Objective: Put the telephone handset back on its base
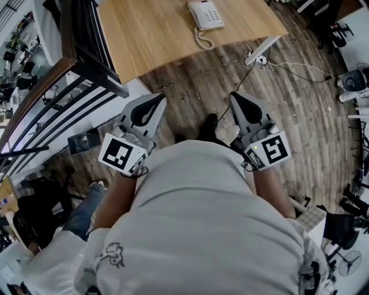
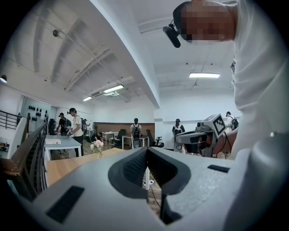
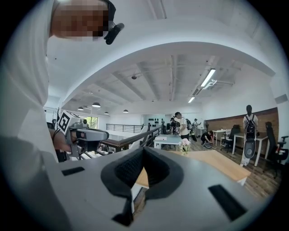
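L gripper (image 1: 157,99) & R gripper (image 1: 234,96) both closed, empty; telephone (image 1: 206,14) on table (image 1: 150,34), well apart.

No writing can be read anywhere: the keys of the telephone (image 1: 206,14), on the right half of the table (image 1: 155,34), are too small to tell.
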`<action>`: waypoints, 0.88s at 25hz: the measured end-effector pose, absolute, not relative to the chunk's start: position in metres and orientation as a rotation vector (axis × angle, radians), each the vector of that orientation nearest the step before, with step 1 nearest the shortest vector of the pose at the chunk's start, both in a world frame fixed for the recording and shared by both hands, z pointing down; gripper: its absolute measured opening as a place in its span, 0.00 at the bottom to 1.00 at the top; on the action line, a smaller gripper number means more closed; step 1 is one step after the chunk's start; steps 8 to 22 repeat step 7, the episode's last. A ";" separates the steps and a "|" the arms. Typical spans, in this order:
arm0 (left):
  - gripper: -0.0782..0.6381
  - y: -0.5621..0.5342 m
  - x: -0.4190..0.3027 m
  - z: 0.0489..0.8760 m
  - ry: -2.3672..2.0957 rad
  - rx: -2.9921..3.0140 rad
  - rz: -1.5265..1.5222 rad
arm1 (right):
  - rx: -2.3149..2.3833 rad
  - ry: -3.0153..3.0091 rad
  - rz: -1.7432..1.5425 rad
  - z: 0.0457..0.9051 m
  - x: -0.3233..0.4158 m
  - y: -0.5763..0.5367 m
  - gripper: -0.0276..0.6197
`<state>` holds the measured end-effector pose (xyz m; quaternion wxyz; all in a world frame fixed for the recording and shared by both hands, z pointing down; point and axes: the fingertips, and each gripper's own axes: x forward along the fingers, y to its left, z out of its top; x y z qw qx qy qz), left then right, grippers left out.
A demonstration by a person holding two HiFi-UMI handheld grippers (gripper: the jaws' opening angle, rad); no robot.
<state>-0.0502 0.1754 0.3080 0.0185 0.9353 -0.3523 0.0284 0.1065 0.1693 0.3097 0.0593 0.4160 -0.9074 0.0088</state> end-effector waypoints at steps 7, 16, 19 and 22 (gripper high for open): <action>0.12 0.173 -0.054 0.308 -1.090 2.908 0.093 | 1.256 -2.750 0.024 0.308 0.100 0.163 0.05; 0.12 0.173 -0.054 0.308 -1.090 2.908 0.093 | 1.256 -2.750 0.024 0.308 0.100 0.163 0.05; 0.12 0.173 -0.054 0.308 -1.090 2.908 0.093 | 1.256 -2.750 0.024 0.308 0.100 0.163 0.05; 0.12 0.173 -0.054 0.308 -1.090 2.908 0.093 | 1.256 -2.750 0.024 0.308 0.100 0.163 0.05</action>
